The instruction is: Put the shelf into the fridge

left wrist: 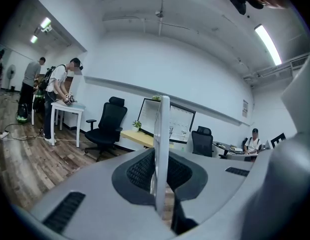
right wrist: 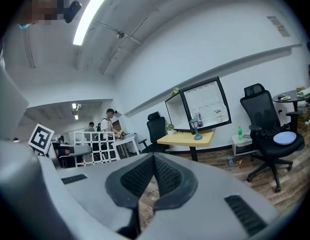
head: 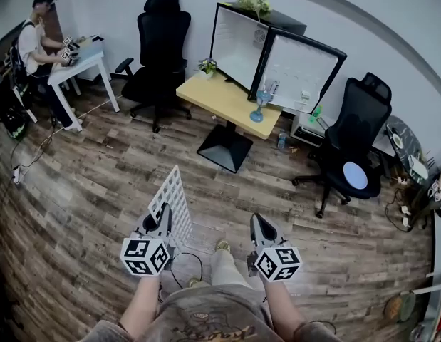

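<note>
1. The left gripper (head: 163,218) is clenched on the near edge of the white wire shelf (head: 174,199). In the left gripper view its jaws pinch the shelf edge-on, and it stands upright as a thin white bar.
2. The right gripper (head: 258,224), just right of the left one, has its jaws pressed together on nothing and is clear of the shelf.
3. The shelf hangs over the wooden floor (head: 85,184) and reaches from the left gripper toward the far side.
4. The fridge (head: 238,45) stands open at the far side, its door (head: 302,70) swung right, well apart from the shelf.
5. A yellow table (head: 227,98) in front of the fridge carries a blue stemmed object (head: 260,105) and a small potted plant (head: 207,65).
6. A black office chair (head: 159,48) stands to the table's left and another office chair (head: 352,141) to its right.
7. A person (head: 35,41) bends over a white table (head: 81,66) at far left.
</note>
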`<state>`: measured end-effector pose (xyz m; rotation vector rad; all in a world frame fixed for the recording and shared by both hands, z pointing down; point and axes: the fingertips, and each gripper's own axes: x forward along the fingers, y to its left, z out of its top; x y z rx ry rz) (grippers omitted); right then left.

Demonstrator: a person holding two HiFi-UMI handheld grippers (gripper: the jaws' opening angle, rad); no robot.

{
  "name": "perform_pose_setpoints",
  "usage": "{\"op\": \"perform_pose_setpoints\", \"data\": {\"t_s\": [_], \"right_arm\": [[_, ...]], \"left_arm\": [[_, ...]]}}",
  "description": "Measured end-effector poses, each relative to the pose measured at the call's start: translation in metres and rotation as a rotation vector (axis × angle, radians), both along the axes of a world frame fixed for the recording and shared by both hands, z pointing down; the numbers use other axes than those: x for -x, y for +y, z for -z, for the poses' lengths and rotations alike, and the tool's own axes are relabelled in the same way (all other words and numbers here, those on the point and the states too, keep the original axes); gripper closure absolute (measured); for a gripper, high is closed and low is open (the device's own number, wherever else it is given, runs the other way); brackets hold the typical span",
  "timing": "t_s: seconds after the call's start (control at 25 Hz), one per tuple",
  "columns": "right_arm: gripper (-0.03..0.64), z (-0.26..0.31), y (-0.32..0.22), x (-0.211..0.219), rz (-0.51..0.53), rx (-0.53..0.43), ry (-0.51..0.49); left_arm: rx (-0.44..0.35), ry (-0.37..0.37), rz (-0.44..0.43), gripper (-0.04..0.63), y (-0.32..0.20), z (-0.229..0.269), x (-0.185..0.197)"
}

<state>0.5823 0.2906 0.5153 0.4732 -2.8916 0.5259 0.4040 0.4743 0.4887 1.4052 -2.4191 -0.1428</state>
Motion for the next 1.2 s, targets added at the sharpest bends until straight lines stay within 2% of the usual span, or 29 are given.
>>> {"op": "perform_pose_setpoints", "data": {"t_s": [0.24, 0.6, 0.96, 1.2], "right_arm": [[0.621, -0.001, -0.037, 0.032, -0.013, -0.012, 0.01], [0.621, 0.006, -0.115, 0.112, 0.028, 0.004, 0.003], [0.621, 0.016, -0.193, 0.182, 0.098, 0.037, -0.007], [0.621, 0.017, -0.233, 0.216, 0.134, 0.042, -0.012]], "left_arm": [[-0.01, -0.01, -0.012, 0.548, -0.038, 0.001, 0.033], [-0.002, -0.02, -0.011, 0.548, -0.12, 0.011, 0.096], [0.001, -0.008, 0.04, 0.548, -0.199, 0.024, 0.154], [-0.022, -0.011, 0.079, 0.548, -0.233, 0.032, 0.181]]}}
